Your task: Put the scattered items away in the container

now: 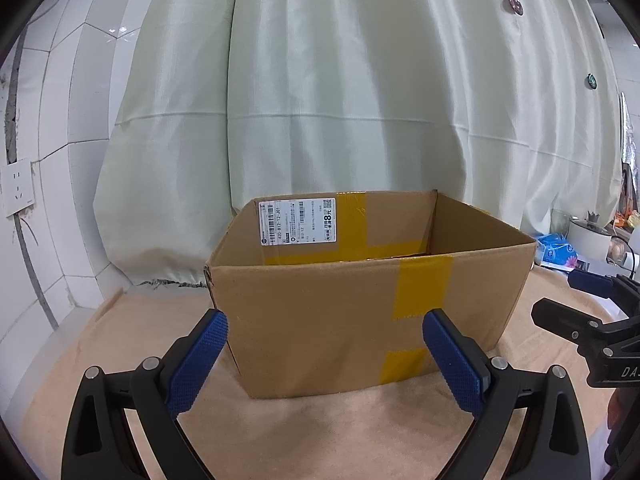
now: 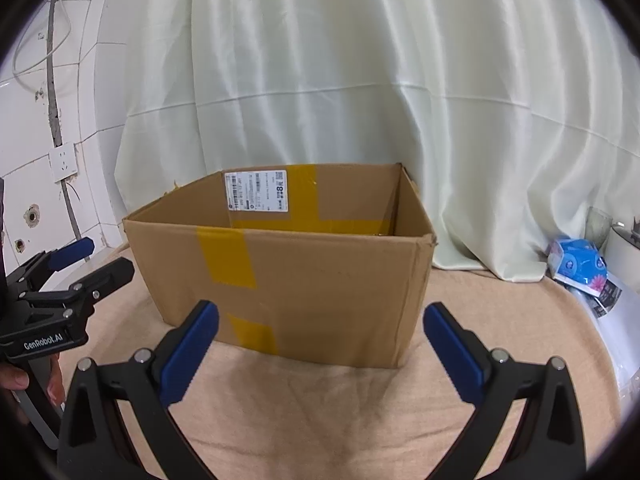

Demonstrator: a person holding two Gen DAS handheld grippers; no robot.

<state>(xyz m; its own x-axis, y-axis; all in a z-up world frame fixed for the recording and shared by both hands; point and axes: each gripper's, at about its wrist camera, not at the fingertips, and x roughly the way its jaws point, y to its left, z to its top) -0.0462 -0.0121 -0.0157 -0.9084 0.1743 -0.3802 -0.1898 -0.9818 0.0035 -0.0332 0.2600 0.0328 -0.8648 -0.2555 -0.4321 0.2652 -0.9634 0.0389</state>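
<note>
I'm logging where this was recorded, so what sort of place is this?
Probably a room in a home, set up as a makeshift work spot: a white tiled wall with a socket, a pale curtain as backdrop, and an open cardboard box on a cloth-covered table.

A pale green curtain (image 1: pixel 360 100) hangs across the back. At nine o'clock, a white tiled wall (image 1: pixel 80 120) carries a socket (image 1: pixel 18 186). A beige cloth (image 2: pixel 320 392) covers the table.
</note>
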